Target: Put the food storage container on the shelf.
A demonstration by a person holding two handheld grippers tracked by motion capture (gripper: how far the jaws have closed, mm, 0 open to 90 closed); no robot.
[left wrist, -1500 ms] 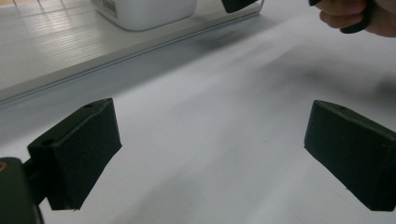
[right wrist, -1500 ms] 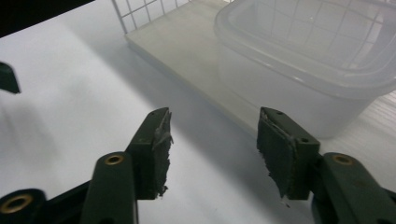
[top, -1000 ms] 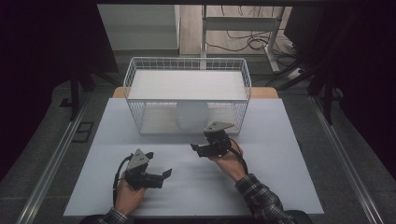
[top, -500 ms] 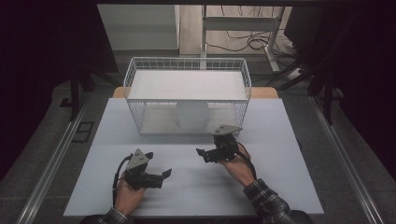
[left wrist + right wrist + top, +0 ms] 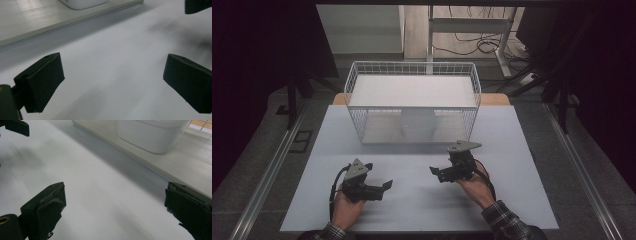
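Against the earlier high view, we see the right gripper (image 5: 438, 173) drawn back from the wire basket (image 5: 413, 69) toward the near edge of the table (image 5: 512, 200). Its jaws have just been opening and now stand released, wide apart, with nothing between them. The left gripper (image 5: 383, 186) sits where it was, in front of the basket and left of its partner, its jaws likewise released and bare over the white tabletop.

The white container (image 5: 417, 124) stands upright inside the basket, on its floor near the front wall, about midway along it. We find it again in the right gripper view (image 5: 150, 135), beyond the basket's base edge, well apart from the jaws.

Counting: we have one basket, one container, two grippers and two hands. The right hand (image 5: 474, 184) has a plaid sleeve (image 5: 507, 225) at the wrist. In front of the basket the two grippers point toward each other, well apart.
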